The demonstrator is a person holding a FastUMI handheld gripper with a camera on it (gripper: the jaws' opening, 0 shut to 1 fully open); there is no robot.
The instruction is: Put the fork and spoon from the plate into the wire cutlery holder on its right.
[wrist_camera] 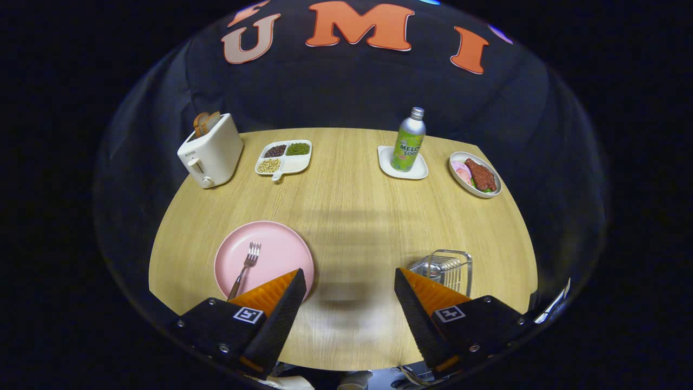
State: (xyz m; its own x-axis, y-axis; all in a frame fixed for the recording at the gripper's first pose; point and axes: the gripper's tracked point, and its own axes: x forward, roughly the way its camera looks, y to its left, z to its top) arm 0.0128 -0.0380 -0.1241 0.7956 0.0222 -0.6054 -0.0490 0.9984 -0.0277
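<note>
A pink plate (276, 244) lies on the wooden table just ahead of my left finger. A fork (246, 266) with a brown handle rests on it, tines pointing away from me. The wire cutlery holder (445, 265) stands to the right, just beyond my right finger, which covers its near side; something metallic shows inside it, but I cannot tell what it is. My gripper (349, 281) hovers above the table between plate and holder, open, with nothing between its fingers.
Along the back of the table stand a white toaster (212, 153) with bread, a divided white dish (285, 157) of beans, a green soda bottle (409, 142) on a small white tray, and an oval dish (475, 174) of food.
</note>
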